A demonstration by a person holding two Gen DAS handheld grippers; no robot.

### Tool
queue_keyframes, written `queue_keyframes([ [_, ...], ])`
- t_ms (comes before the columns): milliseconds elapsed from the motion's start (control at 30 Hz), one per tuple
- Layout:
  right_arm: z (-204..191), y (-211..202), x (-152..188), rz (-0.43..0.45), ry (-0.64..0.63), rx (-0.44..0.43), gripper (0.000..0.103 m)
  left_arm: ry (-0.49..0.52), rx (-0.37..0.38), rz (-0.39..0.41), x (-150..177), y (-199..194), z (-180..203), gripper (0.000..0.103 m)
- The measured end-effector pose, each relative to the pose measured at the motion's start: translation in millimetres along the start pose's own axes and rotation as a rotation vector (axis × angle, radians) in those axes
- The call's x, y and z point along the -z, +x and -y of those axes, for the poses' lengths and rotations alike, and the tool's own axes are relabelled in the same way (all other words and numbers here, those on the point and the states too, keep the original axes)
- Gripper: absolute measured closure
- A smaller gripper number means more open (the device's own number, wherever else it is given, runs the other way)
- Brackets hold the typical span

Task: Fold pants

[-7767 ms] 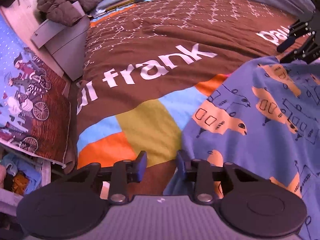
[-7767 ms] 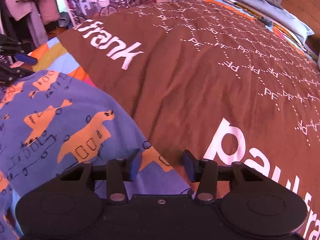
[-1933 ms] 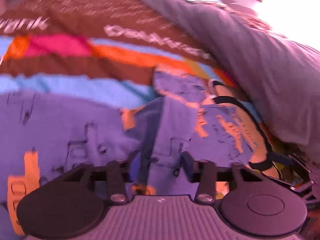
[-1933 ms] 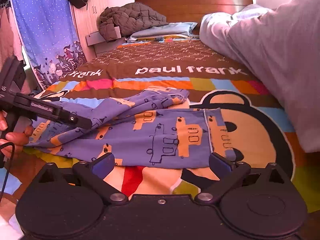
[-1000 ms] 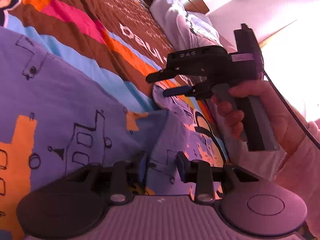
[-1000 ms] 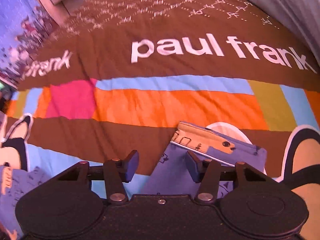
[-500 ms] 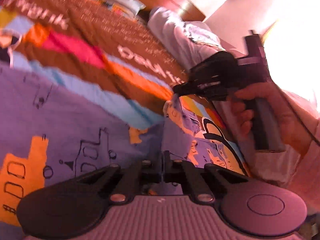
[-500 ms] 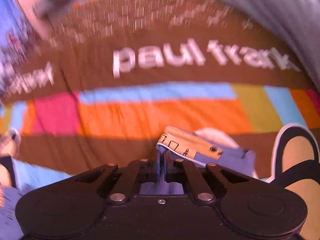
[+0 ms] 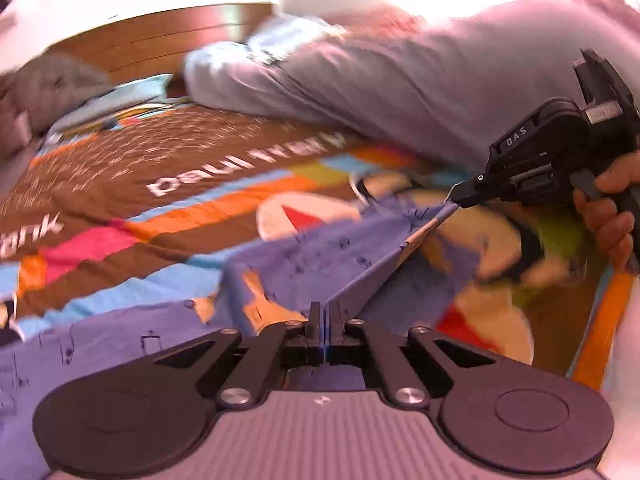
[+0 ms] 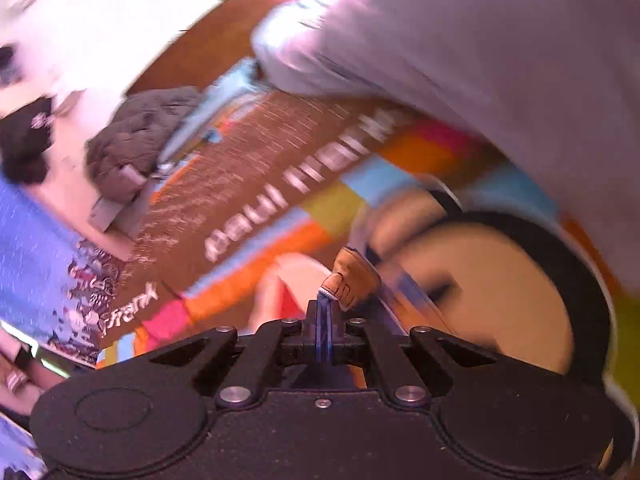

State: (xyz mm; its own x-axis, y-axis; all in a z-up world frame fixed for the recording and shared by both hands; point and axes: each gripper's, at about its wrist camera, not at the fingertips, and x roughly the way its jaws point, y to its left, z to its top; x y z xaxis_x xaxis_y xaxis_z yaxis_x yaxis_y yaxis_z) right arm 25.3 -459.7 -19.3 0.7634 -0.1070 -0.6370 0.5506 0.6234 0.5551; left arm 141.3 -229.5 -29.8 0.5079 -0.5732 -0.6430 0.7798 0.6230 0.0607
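Note:
The blue pants (image 9: 320, 256) with orange car prints lie on the colourful Paul Frank bedspread (image 9: 192, 176). My left gripper (image 9: 325, 312) is shut on one edge of the pants. My right gripper (image 10: 324, 312) is shut on another corner of the pants (image 10: 352, 276); in the left wrist view it (image 9: 460, 196) holds that corner up at the right. The cloth is stretched taut between the two grippers, lifted off the bed. Both views are blurred by motion.
A grey duvet (image 9: 400, 64) is heaped along the bed's right side. A wooden headboard (image 9: 160, 48) is at the far end. A brown quilted jacket (image 10: 132, 140) lies by the pillows. A blue patterned curtain (image 10: 36, 240) hangs at the left.
Both grippers, shut on the pants since half a second ago, have lifted and pulled the pants edge taut between them. Both cameras have swung, and the right one has tilted.

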Motion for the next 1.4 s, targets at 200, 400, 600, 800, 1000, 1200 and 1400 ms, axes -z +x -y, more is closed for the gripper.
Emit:
queue_keyframes([
  [200, 45.9, 13.1, 33.0, -0.034, 0.114, -0.001, 0.096, 0.071, 0.08, -0.101, 0.6, 7.0, 8.3, 0.095],
  [400, 52.7, 16.4, 35.6, -0.045, 0.054, -0.05, 0.077, 0.02, 0.091, -0.059, -46.8, 23.7, -12.2, 0.023],
  [600, 47.8, 15.4, 30.2, 0.004, -0.054, -0.051, 0.068, -0.008, 0.146, -0.084, -109.0, 95.4, 3.3, 0.014],
  [800, 55.5, 22.3, 25.7, 0.013, -0.04, -0.055, 0.077, 0.093, 0.127, -0.258, -136.0, 182.0, 26.3, 0.029],
  [1000, 56.1, 19.4, 21.4, 0.029, -0.026, -0.1, 0.094, 0.177, 0.174, -0.319, -138.2, 203.6, 51.0, 0.08],
  [1200, 57.3, 11.6, 25.0, 0.051, -0.048, -0.077, 0.098, 0.204, 0.116, -0.288, -146.2, 196.9, 69.7, 0.095],
  [1400, 70.8, 2.1, 26.0, 0.066, 0.006, -0.086, 0.098, 0.273, 0.066, -0.301, -149.8, 206.8, 95.5, 0.095],
])
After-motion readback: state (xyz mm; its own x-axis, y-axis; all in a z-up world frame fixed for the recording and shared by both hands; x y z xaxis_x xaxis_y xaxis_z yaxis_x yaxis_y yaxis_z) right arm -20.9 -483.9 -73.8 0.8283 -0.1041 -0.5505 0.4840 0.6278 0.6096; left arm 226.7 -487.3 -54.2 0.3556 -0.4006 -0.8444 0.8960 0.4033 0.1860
